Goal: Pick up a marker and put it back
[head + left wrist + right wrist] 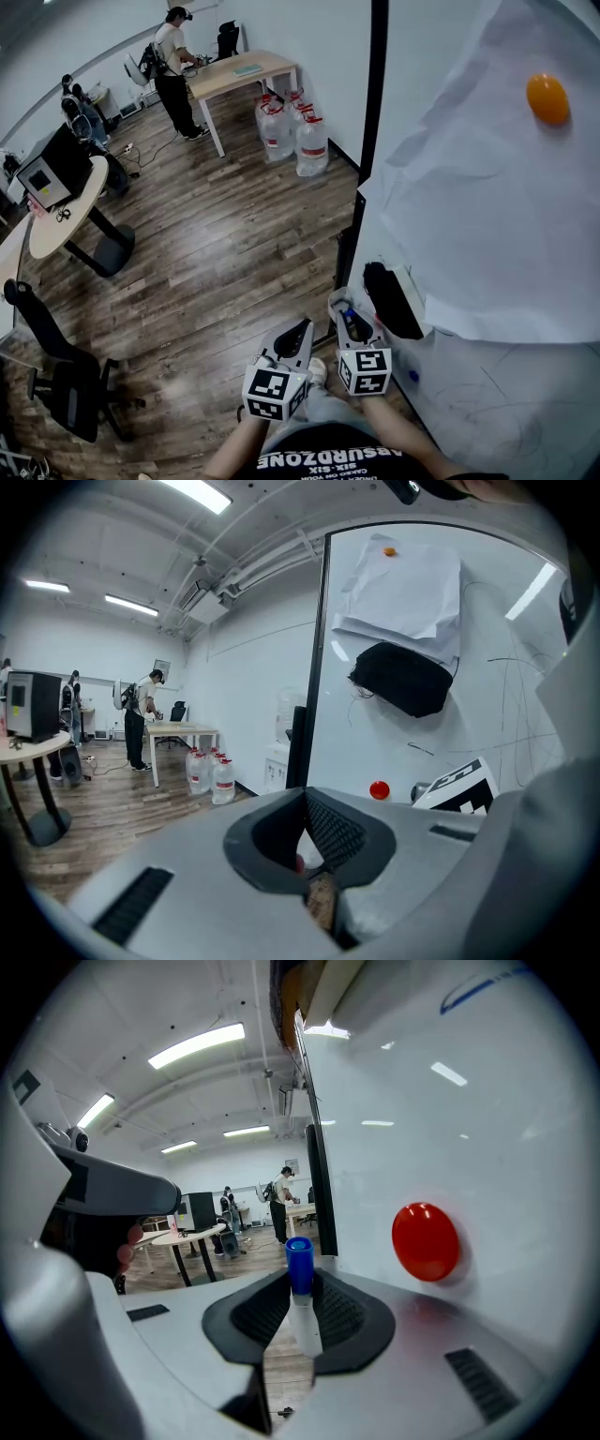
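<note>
The right gripper (298,1314) has its fingers (342,1318) pinching the marker (302,1302) by its white barrel. The blue cap points away from the hand, and the marker sits just in front of the whiteboard (469,1101), low on its face and close beside the red magnet (426,1241). By this the pick-up looks made, and what remains is to put the marker back. No view shows a ledge or holder on the whiteboard, so the resting place has to be found first. Then the barrel needs lowering squarely onto it before the fingers spread. The left gripper (314,855) has its fingers (333,832) pressed together on nothing and hangs off the whiteboard's left side, taking no part. The black eraser (394,300) sits on the whiteboard just above the right gripper, and the paper sheet (487,206) hangs higher up, so room upward along the face is tight. The whiteboard's black frame (375,94) runs down its left edge, close to both grippers, and could catch the cap on a sideways swing. Away from the whiteboard the wooden floor (234,244) lies open, which gives free room for drawing back.
</note>
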Action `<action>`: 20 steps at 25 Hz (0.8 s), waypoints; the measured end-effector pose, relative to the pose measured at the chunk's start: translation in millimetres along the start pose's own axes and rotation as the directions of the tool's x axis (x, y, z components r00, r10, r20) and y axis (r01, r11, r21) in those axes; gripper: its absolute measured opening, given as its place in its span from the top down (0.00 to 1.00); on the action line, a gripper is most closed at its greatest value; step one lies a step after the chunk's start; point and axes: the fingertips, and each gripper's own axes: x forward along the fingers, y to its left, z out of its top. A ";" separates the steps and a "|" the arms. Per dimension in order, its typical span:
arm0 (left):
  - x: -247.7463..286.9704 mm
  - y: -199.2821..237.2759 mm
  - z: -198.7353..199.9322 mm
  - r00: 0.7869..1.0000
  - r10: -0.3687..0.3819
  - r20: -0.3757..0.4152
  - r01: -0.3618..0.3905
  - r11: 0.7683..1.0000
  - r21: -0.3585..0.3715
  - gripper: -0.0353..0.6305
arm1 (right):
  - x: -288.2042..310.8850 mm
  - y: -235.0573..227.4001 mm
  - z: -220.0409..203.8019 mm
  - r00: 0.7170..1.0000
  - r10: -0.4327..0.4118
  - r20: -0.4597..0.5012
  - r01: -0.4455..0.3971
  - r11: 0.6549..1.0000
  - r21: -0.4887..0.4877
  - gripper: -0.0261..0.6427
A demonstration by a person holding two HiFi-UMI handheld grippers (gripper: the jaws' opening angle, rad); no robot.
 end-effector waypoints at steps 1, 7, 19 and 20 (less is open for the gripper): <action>0.4 0.0 -0.4 1.000 -0.001 -0.001 0.001 1.000 0.000 0.94 | 0.1 0.0 0.0 1.000 0.001 0.000 -0.001 1.000 0.000 0.86; 3.3 -0.8 -1.5 1.000 -0.006 -0.005 0.006 1.000 -0.006 0.94 | 1.3 -0.7 1.6 1.000 0.004 0.002 -0.004 1.000 -0.006 0.86; 0.7 0.2 -2.1 1.000 -0.001 -0.003 0.001 1.000 -0.010 0.94 | -0.5 3.9 8.0 1.000 0.007 0.025 -0.007 1.000 -0.020 0.86; -0.1 0.6 -2.0 1.000 0.000 -0.003 0.000 1.000 -0.010 0.94 | -0.8 4.3 8.7 1.000 0.007 0.027 -0.006 1.000 -0.021 0.86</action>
